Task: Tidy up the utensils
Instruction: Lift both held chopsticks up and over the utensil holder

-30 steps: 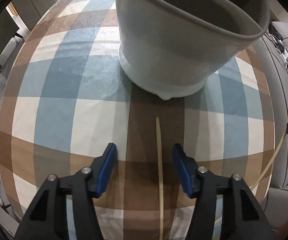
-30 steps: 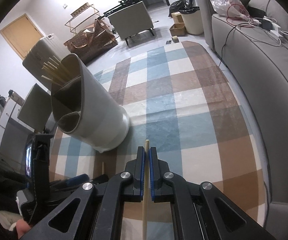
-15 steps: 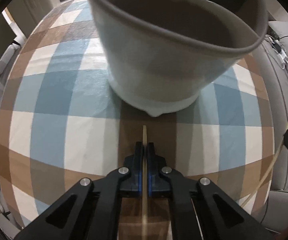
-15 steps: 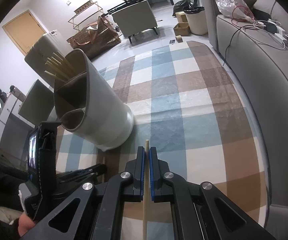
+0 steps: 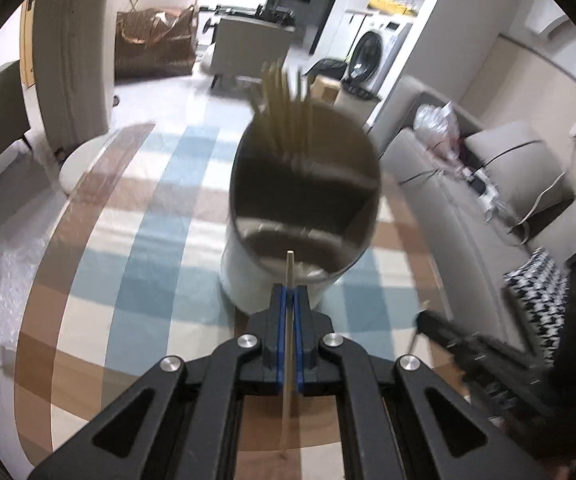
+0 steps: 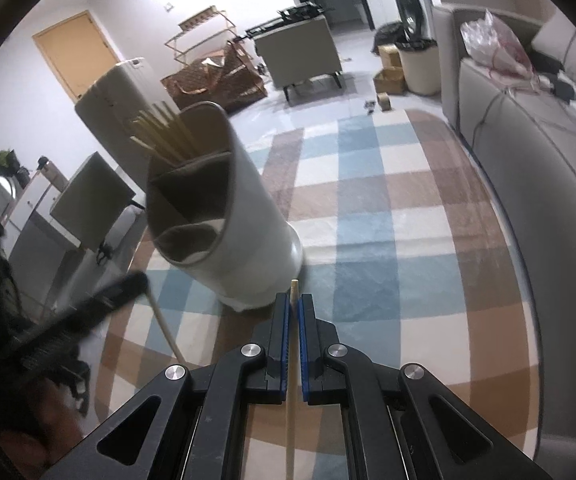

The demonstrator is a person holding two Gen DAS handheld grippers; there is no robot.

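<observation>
While each claw pinches pale thin chopstick (image 5: 289, 276), divided grey holder (image 6: 224, 216) upright

Standing on the surface (image 6: 387, 216): a utensil holder (image 6: 244, 240), divided into compartments, with a bundle of chopsticks (image 6: 164, 136) in its far compartment. Just before the holder, the left gripper (image 5: 289, 300), closed on one chopstick (image 5: 289, 280) whose tip lies over the near rim. Right of that, lower, the right gripper (image 6: 293, 312), clamped on a second chopstick (image 6: 293, 292), tip beside the holder's base. To the right of the surface, a sofa (image 6: 535, 152). Behind, across the floor, an armchair (image 6: 299, 52).
</observation>
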